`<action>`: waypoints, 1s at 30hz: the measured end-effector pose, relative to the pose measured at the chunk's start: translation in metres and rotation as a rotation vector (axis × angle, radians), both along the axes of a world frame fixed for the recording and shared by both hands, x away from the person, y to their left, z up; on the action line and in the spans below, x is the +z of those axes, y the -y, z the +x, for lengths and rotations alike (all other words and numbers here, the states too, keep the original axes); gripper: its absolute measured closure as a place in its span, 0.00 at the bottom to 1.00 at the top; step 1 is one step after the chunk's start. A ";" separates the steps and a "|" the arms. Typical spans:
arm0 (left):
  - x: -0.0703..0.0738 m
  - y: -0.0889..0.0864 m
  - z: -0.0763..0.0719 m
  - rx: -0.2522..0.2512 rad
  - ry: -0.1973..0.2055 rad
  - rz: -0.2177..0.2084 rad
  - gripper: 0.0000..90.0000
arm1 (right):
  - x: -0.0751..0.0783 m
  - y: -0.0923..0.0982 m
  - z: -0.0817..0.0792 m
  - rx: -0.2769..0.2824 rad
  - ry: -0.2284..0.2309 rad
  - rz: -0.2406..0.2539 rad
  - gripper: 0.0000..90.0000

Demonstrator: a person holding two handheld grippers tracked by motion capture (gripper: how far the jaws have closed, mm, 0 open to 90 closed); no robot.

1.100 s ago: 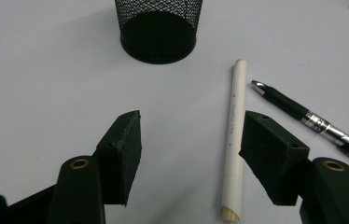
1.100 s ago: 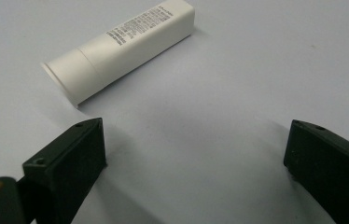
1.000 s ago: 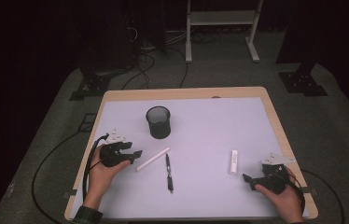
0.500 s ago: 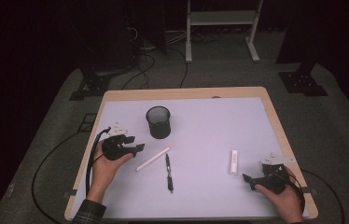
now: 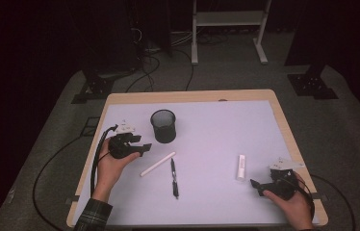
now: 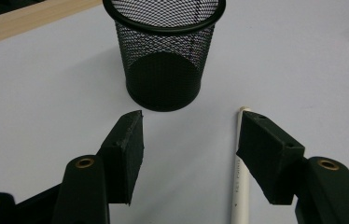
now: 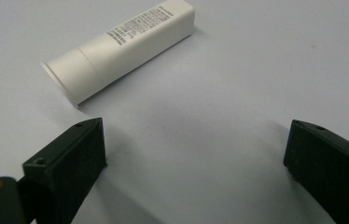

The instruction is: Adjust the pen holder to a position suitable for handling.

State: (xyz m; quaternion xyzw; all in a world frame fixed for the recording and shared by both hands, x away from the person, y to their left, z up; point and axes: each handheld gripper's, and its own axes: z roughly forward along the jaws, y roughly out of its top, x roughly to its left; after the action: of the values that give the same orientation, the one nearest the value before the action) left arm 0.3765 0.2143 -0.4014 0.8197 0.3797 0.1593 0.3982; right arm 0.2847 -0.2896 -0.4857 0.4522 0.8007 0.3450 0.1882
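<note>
My left gripper (image 5: 143,148) hovers open just left of the black mesh cup (image 5: 163,125), and a white stick (image 5: 158,164) lies below and right of it. In the left gripper view the jaws (image 6: 191,140) have just been opening a little with nothing between them. There the mesh cup (image 6: 164,51) stands upright ahead, and the white stick (image 6: 239,177) runs under the right-hand jaw. My right gripper (image 5: 257,185) rests open at the front right. A white tube (image 5: 241,167) lies just beyond it. In the right gripper view the tube (image 7: 121,46) lies ahead of the left-hand jaw, outside my right gripper (image 7: 196,154).
A black pen (image 5: 173,177) lies beside the white stick near the table's middle front. The pale tabletop has a wooden rim (image 5: 190,96). Cables trail off the left side, and a stand's legs rise on the floor behind the table.
My left hand has moved its gripper a little farther up the table, closer to the mesh cup. The right hand and the things on the table have stayed put.
</note>
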 end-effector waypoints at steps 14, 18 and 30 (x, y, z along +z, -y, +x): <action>0.009 0.002 0.014 -0.001 -0.002 -0.013 0.43 | 0.000 0.000 0.000 0.000 0.000 0.000 0.05; 0.013 0.003 0.019 -0.001 0.000 -0.009 0.43 | 0.000 0.000 0.000 0.000 0.000 0.000 0.05; 0.023 0.008 0.033 -0.011 0.004 -0.008 0.42 | 0.000 0.000 0.000 0.000 0.000 0.000 0.05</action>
State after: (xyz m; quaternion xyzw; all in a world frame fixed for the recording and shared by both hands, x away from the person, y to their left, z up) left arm 0.4097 0.2067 -0.3781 0.8199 0.3748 0.1573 0.4031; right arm 0.2847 -0.2897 -0.4857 0.4521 0.8006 0.3452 0.1882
